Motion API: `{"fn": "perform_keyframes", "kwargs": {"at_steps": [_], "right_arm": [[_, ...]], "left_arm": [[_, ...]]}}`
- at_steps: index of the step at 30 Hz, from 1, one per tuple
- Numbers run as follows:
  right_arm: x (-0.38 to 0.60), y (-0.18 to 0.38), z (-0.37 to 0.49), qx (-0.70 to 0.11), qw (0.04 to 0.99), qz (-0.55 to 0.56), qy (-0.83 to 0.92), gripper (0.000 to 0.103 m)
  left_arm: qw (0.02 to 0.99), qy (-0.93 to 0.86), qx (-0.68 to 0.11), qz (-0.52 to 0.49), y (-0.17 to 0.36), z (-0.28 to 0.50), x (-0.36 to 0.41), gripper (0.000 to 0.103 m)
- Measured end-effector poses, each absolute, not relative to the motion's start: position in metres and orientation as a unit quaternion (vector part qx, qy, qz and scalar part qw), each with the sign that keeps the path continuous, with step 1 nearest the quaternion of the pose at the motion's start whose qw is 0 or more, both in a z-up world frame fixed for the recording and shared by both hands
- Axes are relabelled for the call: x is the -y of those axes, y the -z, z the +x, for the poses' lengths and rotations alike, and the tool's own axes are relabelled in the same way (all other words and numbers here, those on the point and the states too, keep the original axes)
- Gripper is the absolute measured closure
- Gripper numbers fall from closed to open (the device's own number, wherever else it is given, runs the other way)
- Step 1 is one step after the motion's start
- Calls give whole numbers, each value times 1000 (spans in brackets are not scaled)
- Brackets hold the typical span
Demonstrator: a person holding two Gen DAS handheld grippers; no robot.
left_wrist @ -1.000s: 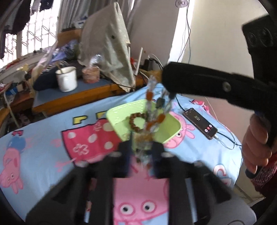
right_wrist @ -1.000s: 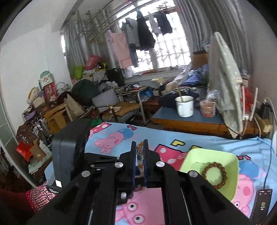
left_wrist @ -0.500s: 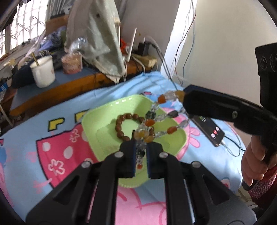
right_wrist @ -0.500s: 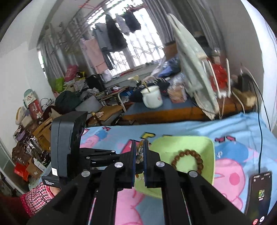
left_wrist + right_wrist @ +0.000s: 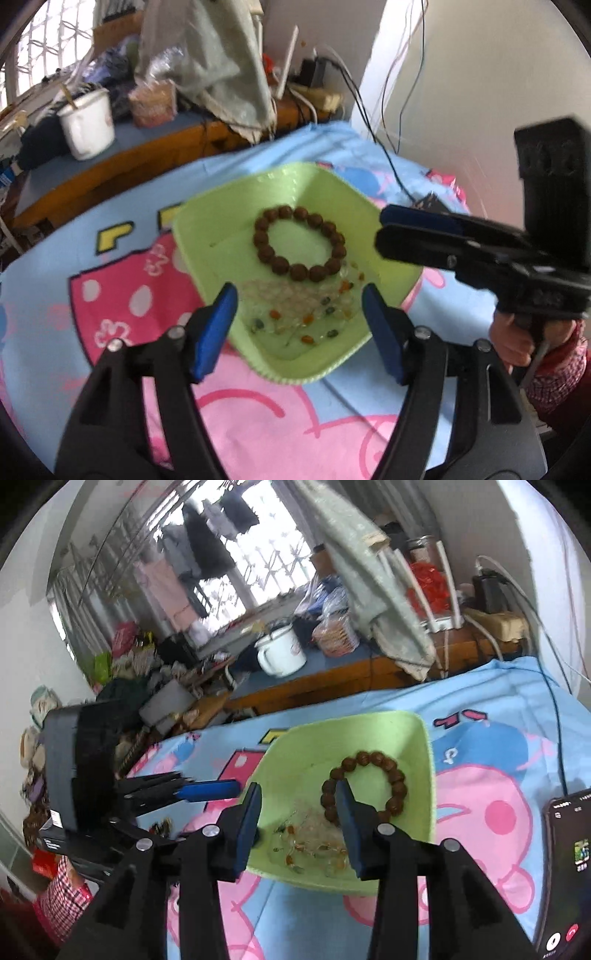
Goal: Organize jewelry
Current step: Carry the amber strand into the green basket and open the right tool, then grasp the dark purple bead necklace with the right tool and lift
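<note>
Left gripper (image 5: 297, 314) jaws opening, nothing held, right gripper (image 5: 297, 821) jaws opening, empty, clear beaded necklace (image 5: 303, 308) heaped in green tray (image 5: 207, 236), beside brown bracelet (image 5: 299, 243)

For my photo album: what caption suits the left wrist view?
Left gripper opening over a green tray holding a brown bead bracelet and a multicoloured bead necklace.

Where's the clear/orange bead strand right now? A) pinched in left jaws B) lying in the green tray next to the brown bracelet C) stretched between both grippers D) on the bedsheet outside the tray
B: the bead strand lies loose on the floor of the green tray, just below the brown bracelet; neither gripper touches it.
</note>
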State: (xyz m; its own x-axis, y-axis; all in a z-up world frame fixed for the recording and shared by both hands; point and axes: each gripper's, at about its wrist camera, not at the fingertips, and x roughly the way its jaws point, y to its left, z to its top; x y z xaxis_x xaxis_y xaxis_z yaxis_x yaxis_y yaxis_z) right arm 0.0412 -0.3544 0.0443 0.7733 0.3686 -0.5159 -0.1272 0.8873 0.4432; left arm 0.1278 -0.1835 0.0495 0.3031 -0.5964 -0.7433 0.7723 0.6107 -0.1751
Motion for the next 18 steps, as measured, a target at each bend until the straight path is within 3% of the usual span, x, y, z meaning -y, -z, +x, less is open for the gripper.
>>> {"fn": "perform_keyframes", "kwargs": {"at_steps": [9,18], "right_arm": [[337,-71,25,-286,924,194,-164,91],[233,-51,36,-348,894,121,-255,93]], "left_arm": [[856,371,-359,26,-104,119,73,36],[881,259,-396,-23,-69,114,-44,40]]}}
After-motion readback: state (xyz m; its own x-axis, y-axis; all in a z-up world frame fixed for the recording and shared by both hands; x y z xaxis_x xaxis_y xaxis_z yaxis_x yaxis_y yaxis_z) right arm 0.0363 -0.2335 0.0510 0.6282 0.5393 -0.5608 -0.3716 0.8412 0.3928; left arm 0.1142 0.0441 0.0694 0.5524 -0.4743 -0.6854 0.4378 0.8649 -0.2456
